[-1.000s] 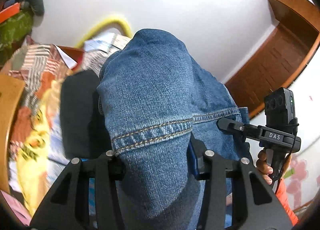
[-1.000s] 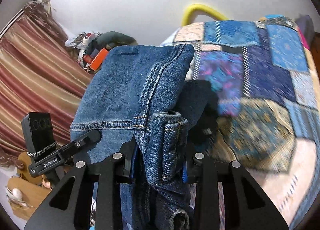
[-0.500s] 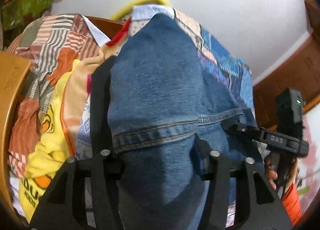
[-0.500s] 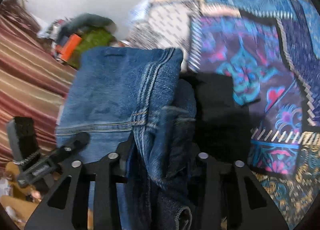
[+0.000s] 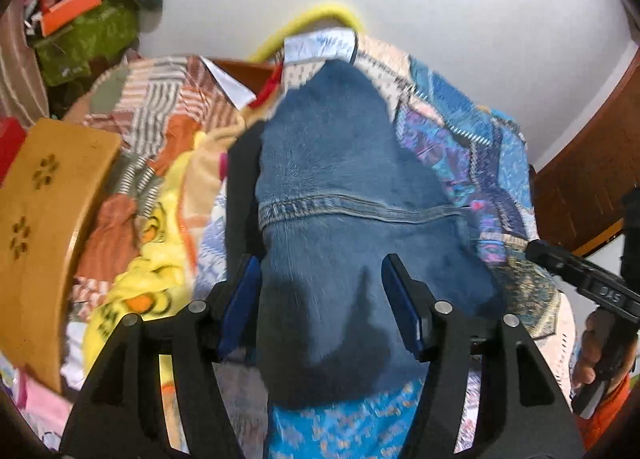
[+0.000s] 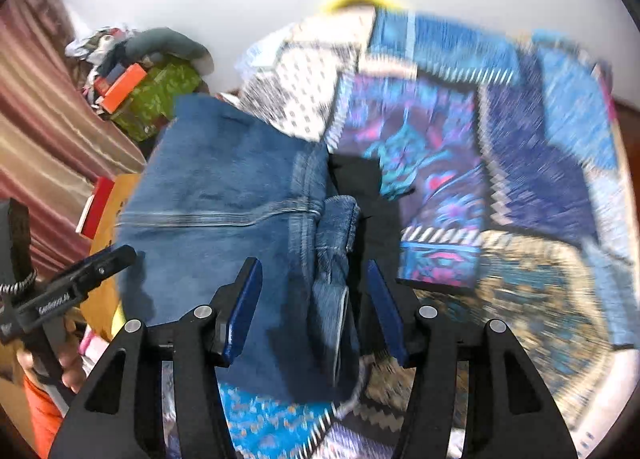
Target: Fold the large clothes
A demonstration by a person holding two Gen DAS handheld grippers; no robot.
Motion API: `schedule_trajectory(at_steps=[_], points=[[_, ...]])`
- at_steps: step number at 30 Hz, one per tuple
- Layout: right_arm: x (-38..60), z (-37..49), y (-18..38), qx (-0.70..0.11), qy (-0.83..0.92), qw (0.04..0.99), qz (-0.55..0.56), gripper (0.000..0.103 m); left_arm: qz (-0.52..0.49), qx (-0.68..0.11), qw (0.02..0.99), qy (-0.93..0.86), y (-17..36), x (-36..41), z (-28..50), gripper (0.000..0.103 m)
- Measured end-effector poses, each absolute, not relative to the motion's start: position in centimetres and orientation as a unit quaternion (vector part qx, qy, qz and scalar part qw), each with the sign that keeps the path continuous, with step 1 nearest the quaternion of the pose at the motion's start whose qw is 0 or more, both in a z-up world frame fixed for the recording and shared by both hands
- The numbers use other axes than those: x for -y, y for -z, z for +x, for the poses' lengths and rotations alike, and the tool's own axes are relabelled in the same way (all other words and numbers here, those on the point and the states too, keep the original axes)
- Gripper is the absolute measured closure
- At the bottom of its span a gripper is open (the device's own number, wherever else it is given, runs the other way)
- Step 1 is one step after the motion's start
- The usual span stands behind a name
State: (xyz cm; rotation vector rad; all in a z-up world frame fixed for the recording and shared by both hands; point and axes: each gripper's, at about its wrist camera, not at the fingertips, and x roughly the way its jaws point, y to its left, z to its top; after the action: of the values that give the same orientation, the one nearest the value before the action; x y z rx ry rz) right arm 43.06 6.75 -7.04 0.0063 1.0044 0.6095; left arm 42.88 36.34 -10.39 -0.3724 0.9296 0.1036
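The folded blue jeans (image 5: 340, 187) lie on the patchwork bedspread (image 5: 472, 147). My left gripper (image 5: 320, 299) is open, its blue pads on either side of the near end of the jeans without pinching them. In the right wrist view the jeans (image 6: 224, 195) lie folded with a rolled hem edge (image 6: 336, 227) at their right side. My right gripper (image 6: 312, 295) is open above that edge. A black garment (image 6: 368, 199) lies under the jeans. Each gripper shows in the other's view, the right one (image 5: 580, 279) and the left one (image 6: 72, 283).
A pile of striped and yellow clothes (image 5: 152, 179) lies left of the jeans beside a wooden headboard (image 5: 44, 227). A green box with clutter (image 6: 156, 95) stands by the curtain (image 6: 44, 131). A wooden door (image 5: 592, 163) is at the right. The white wall is behind the bed.
Both grippers lowered the jeans onto the bed and opened, letting go of the denim. The jeans now lie flat between the spread fingers.
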Motion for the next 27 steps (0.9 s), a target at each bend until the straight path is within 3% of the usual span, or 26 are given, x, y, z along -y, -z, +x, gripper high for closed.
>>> schedule_trajectory(at_steps=[4,14,24,27], points=[[-5.6,38.8,1.4,-0.411,-0.29,0.864,-0.008,0.052,-0.136,-0.407,0.901,-0.068,5.3,-34.3,38.3,0.041],[-0.9,23.7,-9.7,-0.21,-0.323,0.923,0.025,0.052,-0.02,-0.198,0.977,-0.075,-8.5,-24.3,20.3,0.041],[2.6,10.8,-10.5,-0.108,-0.327,0.938,0.032,0.052,0.006,-0.062,0.993,-0.1,-9.7,-15.5,6.7,0.041],[3.0,9.6,-10.0,-0.091,-0.298,0.95,0.027,0.044,0.004,-0.044,0.992,-0.116,-9.2,-14.6,4.5,0.036]])
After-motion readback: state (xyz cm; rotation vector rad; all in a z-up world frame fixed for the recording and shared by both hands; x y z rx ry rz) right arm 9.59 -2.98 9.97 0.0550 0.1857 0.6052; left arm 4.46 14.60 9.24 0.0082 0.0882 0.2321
